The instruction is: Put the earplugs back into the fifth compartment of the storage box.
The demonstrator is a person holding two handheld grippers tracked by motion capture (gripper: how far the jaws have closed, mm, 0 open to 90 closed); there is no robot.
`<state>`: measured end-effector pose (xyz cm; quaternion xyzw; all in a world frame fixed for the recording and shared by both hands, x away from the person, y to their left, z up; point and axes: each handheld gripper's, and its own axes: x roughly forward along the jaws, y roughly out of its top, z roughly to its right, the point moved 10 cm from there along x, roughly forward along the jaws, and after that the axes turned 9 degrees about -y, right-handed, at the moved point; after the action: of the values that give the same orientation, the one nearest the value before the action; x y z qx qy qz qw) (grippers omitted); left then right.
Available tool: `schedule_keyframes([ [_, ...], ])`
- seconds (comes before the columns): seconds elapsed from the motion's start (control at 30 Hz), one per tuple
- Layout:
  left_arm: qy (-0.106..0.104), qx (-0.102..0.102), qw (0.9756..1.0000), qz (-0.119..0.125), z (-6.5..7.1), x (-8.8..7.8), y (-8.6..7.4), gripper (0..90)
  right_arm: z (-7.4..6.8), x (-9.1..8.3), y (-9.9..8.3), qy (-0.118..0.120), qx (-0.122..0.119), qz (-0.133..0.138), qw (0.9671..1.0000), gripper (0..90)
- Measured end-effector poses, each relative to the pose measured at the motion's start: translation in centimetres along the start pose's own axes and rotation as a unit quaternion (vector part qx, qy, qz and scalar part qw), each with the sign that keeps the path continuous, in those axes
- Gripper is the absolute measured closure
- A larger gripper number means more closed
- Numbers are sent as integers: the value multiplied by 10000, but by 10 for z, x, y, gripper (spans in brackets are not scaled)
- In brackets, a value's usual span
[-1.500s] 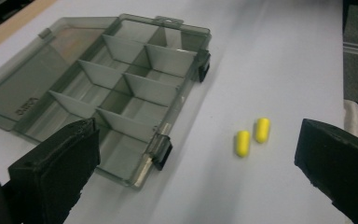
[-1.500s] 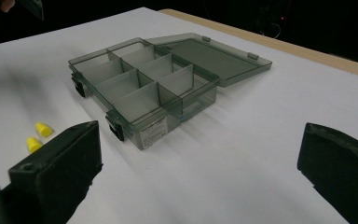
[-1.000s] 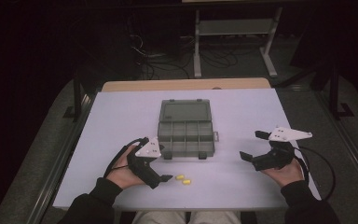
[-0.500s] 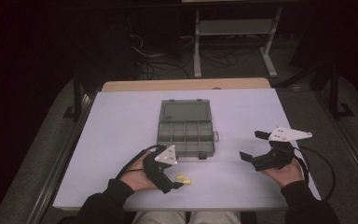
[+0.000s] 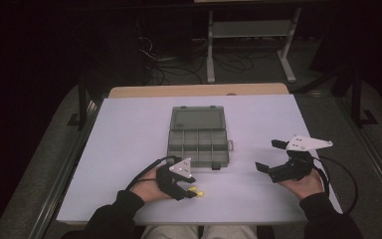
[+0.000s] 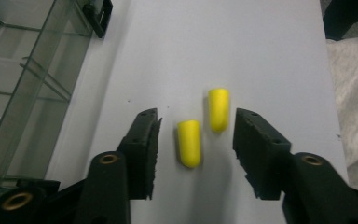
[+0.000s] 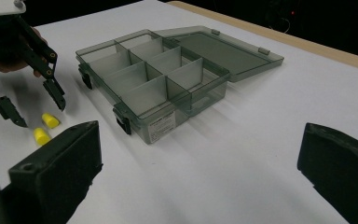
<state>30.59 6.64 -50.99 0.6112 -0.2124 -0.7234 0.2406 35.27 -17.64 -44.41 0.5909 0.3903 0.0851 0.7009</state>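
Observation:
Two yellow foam earplugs [image 6: 189,142] [image 6: 219,108] lie side by side on the white table near its front edge, also seen from above as earplugs [image 5: 196,191]. My left gripper [image 6: 196,116] is lowered over them, one jaw on each side, the pads [image 6: 145,140] clear of both. Its jaws have just been closing with the earplugs between them. From the right gripper view the left gripper [image 7: 39,114] straddles the earplugs [image 7: 51,121]. My right gripper [image 5: 269,155] rests open at the right with nothing between its jaws.
A grey see-through compartment box [image 5: 198,134] lies open in the middle of the table, lid folded back, its compartments [image 7: 121,77] bare. Its latch side [image 6: 18,70] is close to the left gripper. A wooden strip [image 5: 199,91] runs along the table's far edge.
The left gripper has moved right and down onto the two earplugs, and its jaws have narrowed around them. The right gripper has stayed where it was.

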Motion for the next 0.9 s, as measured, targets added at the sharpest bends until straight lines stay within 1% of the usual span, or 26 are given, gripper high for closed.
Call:
schedule_keyframes([
  [0.07,22,-5,10000,22,-1,0,0,555,0,0,0,5,-8,-8,10000,0],
  [0.13,0,-1,10000,29,-2,0,0,576,0,1,0,9,-5,-18,10000,0],
  [0.2,-12,33,10000,-1,-2,1,0,617,-1,1,0,23,-6,-16,10000,0],
  [0.23,-12,56,10000,-14,-3,2,0,617,-1,1,0,23,-6,-16,10000,0],
  [0.27,-17,77,10000,-33,-3,3,-1,659,-1,0,0,29,-5,-12,10000,0],
  [0.33,5,105,9999,-70,-3,3,-1,697,0,0,0,28,3,-12,10000,0],
  [0.4,41,119,9999,-53,-4,3,0,739,0,0,0,25,4,-6,10000,0],
  [0.43,71,139,9999,-39,-5,2,0,779,0,0,0,27,3,-8,10000,0],
  [0.47,33,122,9999,-42,-6,1,0,797,0,0,0,32,1,-7,10000,0],
  [0.6,-21,71,10000,-51,-6,1,0,819,0,-1,1,28,11,18,10000,0],
  [0.7,12,87,9999,-63,-6,-2,2,826,2,-2,2,18,34,46,10000,0],
  [0.8,2,108,9999,35,-5,-10,8,826,2,-2,1,10,54,38,10000,0],
  [0.83,32,131,9999,93,-6,-15,11,825,2,-2,1,16,45,26,10000,0],
  [0.87,32,131,9999,93,-6,-15,11,825,2,-2,1,16,45,26,10000,0],
  [0.9,39,120,9997,185,-6,-21,14,825,2,-1,1,14,40,14,10000,0],
])
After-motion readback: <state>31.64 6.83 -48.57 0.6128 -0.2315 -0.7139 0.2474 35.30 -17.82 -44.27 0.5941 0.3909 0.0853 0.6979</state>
